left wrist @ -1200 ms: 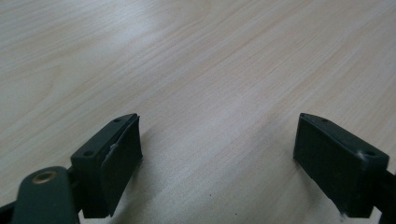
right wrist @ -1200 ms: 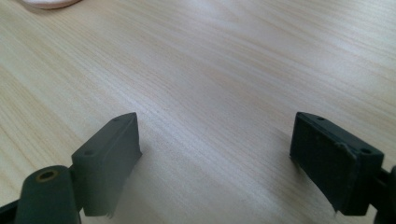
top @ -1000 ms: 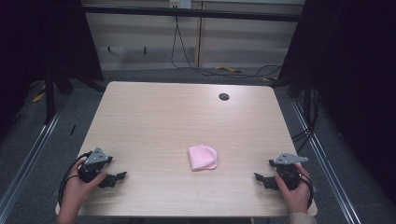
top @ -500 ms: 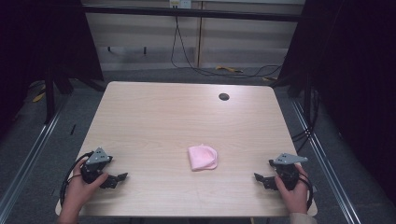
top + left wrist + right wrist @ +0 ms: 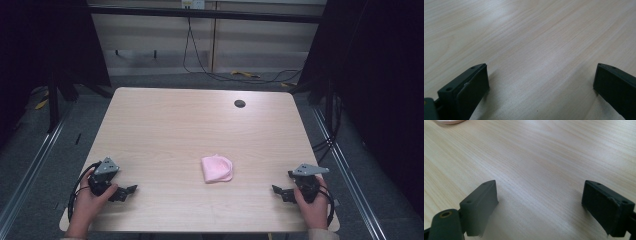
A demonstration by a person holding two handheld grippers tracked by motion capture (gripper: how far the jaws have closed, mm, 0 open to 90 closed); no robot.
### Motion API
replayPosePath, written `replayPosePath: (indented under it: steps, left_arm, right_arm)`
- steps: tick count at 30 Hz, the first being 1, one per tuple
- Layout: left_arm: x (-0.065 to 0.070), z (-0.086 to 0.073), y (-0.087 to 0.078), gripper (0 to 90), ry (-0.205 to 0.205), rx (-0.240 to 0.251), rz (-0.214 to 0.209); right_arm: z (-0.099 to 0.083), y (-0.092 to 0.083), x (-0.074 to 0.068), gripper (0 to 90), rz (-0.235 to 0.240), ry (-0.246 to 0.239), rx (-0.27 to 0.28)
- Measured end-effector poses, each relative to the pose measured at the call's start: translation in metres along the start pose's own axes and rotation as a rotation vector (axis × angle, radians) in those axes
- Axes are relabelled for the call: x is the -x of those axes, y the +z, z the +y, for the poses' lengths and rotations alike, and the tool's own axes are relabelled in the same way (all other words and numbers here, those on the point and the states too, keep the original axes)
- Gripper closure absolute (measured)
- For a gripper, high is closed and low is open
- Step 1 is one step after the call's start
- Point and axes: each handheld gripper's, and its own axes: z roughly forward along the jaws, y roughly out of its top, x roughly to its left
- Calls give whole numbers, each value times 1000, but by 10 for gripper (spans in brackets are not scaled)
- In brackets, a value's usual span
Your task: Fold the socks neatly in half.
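A folded pink cloth lies flat on the light wooden table, toward the near edge and a little right of the middle, between the two grippers and well apart from both; its pale rim also shows at the top left of the right gripper view. A small dark round disc sits far back on the table, well away from the cloth, and bare wood lies between each gripper and the cloth. The left gripper rests low at the near left corner, held in the left hand, pointing right toward the cloth; its jaws have just been opening and stand spread wide over bare wood. The right gripper, in the right hand at the near right corner, points left with jaws spread apart on nothing
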Motion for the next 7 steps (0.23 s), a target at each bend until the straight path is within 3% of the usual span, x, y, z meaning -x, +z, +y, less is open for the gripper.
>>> replayPosePath:
  steps: [7]
  left_arm:
    - [0,0,0,0,-4,-1,2]
  right_arm:
    - [0,0,0,126,-3,3,-2]
